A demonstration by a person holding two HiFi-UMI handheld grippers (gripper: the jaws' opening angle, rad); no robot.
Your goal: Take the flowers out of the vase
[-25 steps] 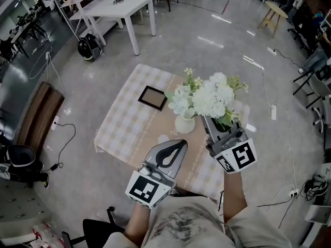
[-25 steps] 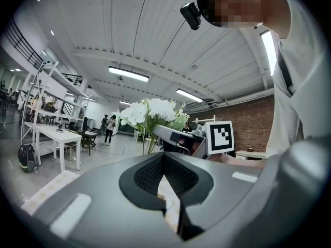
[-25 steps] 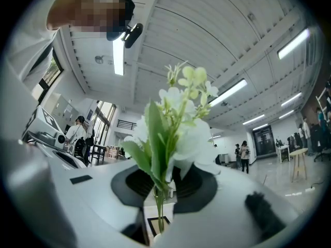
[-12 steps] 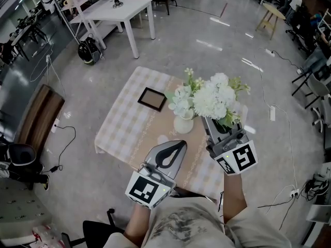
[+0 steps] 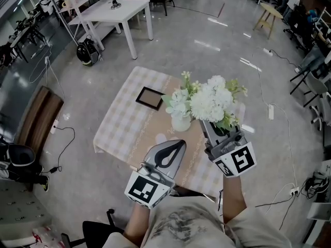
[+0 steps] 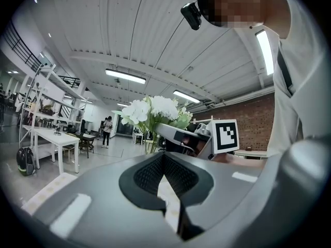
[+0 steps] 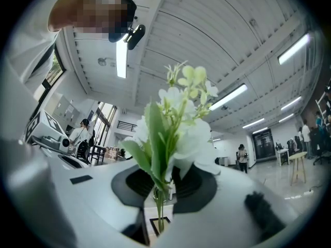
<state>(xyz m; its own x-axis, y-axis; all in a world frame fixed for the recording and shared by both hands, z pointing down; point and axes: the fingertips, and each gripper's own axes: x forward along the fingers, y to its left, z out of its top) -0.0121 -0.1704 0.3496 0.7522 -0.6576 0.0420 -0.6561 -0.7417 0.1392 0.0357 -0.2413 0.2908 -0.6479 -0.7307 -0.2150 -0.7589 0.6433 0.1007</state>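
Holding some flowers [image 5: 177, 101], the vase [image 5: 181, 123] stands beside the right gripper [image 5: 209, 124], which grasps a flower bunch [image 5: 213, 99]; left gripper [image 5: 180, 143] clenched, empty.

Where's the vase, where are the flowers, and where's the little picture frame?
vase [image 5: 181, 124]: head view, white belly.
flowers [image 5: 211, 101]: head view, big white bloom.
picture frame [image 5: 150, 97]: head view, dark middle.

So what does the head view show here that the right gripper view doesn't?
Head view only: the black backpack on the floor, and the right gripper with its marker cube, from above. Right gripper view only: thin green stems clamped between its jaws, plus ceiling strip lights. Both: the white flower bunch with green leaves.
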